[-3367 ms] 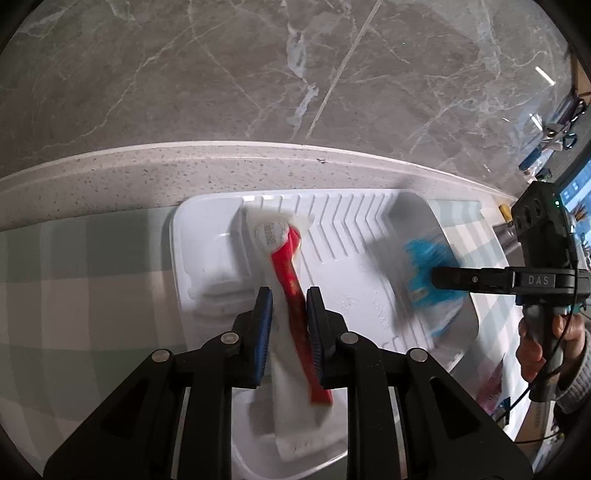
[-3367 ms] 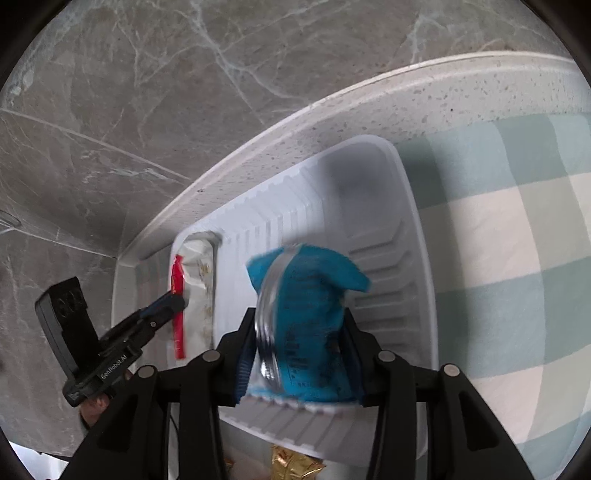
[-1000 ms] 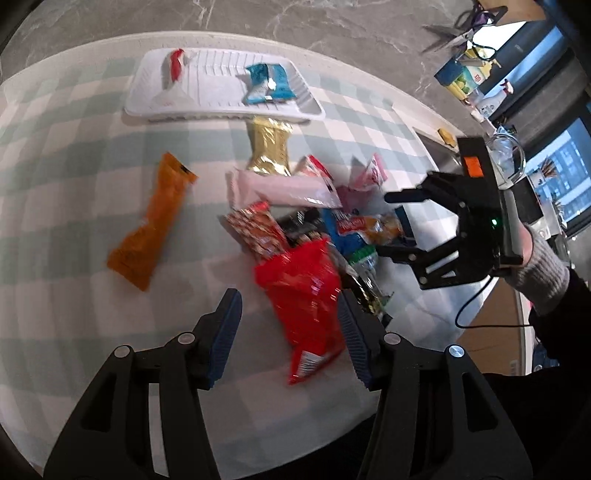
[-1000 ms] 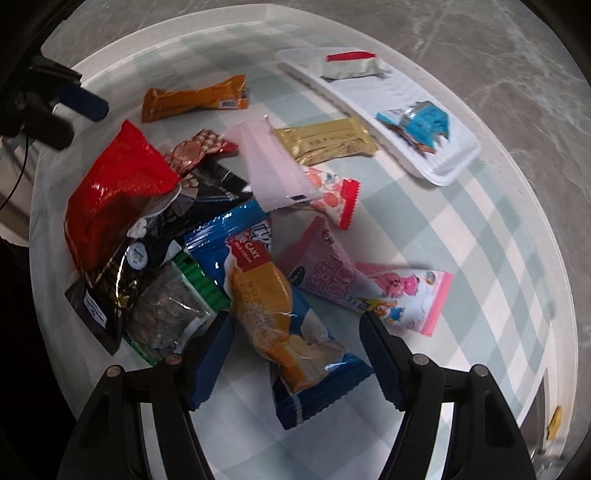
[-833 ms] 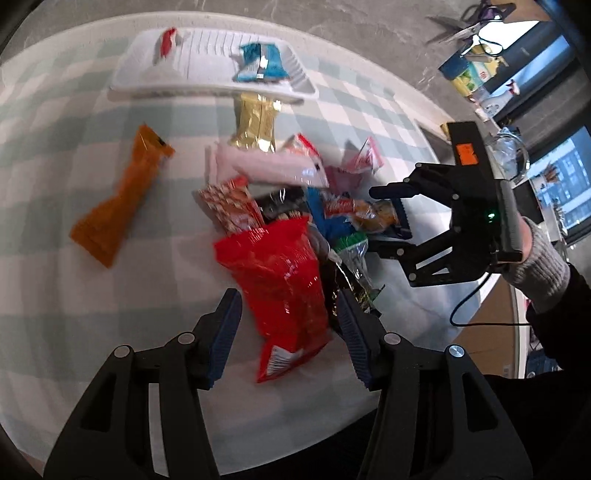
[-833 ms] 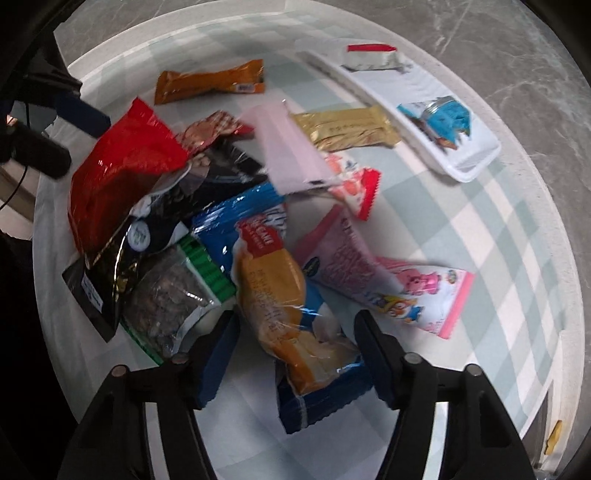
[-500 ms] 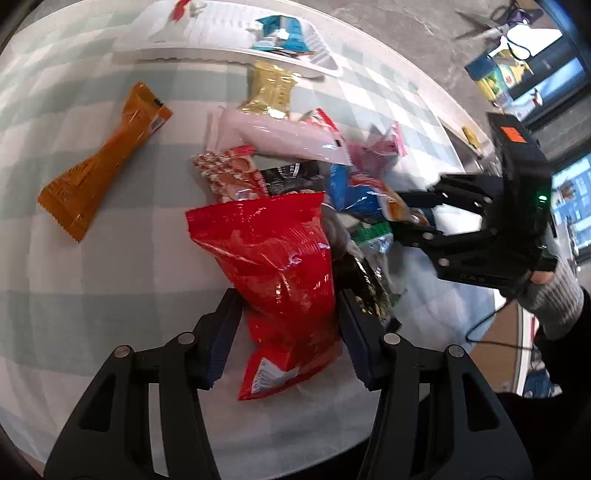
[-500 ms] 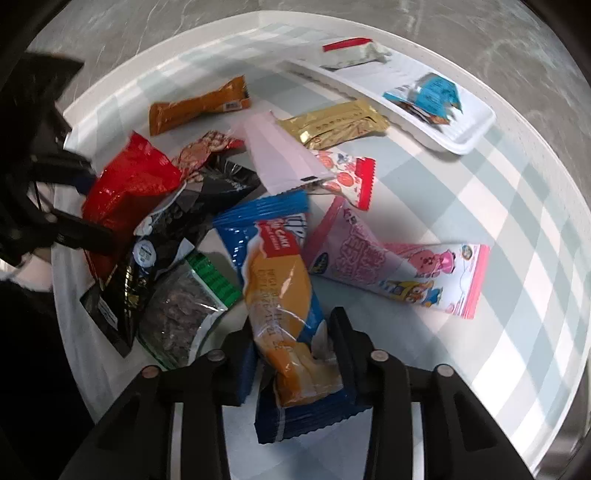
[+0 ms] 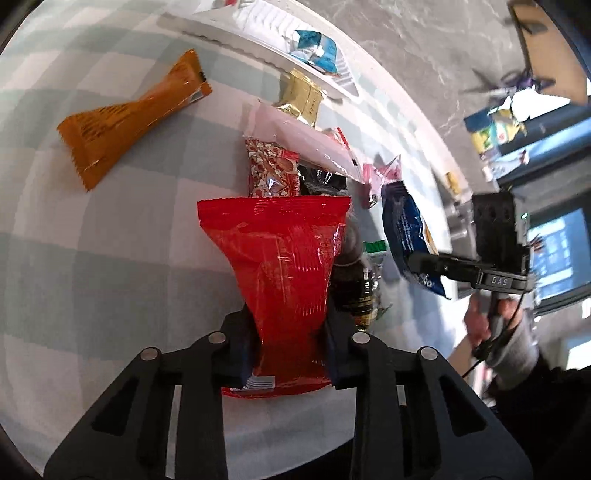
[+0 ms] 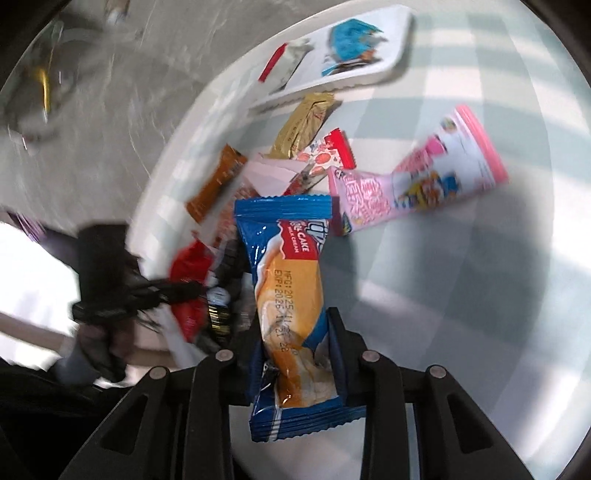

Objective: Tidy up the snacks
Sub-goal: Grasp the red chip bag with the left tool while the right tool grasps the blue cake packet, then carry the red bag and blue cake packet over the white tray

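Left gripper now clenching red bag, right gripper pinching blue cake pack, both open and hovering a second ago. Lifting both off checked cloth; likely heading for white tray holding two small packets.

Count of items in view:

- White ribbed plastic tray: 1, far end of the table.
- Packets in the tray: 2. One teal-blue wrapper; one white wrapper with red end.
- Snack packets outside the tray: 10 countable.
  - orange bar
  - gold bar
  - pale pink flat pouch
  - red-patterned pouch
  - black pouch
  - large red bag
  - blue cake packet
  - pink cartoon pouch
  - red-and-white pouch
  - green-topped clear pouch, mostly hidden.
- Grippers: 2, each holding 1 packet.
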`<state>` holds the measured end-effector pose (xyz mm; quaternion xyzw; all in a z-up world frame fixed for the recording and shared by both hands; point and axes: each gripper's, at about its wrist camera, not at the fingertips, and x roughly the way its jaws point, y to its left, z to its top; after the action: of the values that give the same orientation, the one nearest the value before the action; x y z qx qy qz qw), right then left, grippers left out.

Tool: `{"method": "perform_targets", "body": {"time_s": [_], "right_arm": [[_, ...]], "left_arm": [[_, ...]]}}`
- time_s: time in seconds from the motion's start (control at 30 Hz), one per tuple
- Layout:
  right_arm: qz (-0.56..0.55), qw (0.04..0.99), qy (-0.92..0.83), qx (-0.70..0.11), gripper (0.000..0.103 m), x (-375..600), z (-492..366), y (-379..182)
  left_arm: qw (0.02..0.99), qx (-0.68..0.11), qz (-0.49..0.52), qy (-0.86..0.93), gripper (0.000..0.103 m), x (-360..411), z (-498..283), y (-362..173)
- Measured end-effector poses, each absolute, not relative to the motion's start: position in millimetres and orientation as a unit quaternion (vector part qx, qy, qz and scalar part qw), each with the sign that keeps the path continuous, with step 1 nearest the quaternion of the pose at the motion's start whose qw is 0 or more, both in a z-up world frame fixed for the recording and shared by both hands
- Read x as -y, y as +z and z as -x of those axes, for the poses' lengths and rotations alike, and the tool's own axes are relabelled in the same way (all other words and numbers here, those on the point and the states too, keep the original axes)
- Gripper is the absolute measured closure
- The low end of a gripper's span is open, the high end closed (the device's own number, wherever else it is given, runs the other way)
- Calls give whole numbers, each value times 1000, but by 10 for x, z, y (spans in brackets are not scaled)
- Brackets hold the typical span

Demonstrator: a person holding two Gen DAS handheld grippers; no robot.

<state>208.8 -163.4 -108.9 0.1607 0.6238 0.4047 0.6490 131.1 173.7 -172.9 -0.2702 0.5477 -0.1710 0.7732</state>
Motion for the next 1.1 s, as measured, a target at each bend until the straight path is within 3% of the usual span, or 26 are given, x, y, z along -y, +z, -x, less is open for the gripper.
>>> {"method": "perform_targets", "body": {"time_s": [0.23, 1.1], "right_arm": [[-279, 620, 402, -614, 70, 1727, -2046, -1094], [-369, 650, 359, -558, 70, 1571, -2955, -694]], "left_arm": [[768, -524, 318, -184, 77, -1918, -1292, -1618], [799, -479, 291, -217, 77, -2430, -2580, -964]]}}
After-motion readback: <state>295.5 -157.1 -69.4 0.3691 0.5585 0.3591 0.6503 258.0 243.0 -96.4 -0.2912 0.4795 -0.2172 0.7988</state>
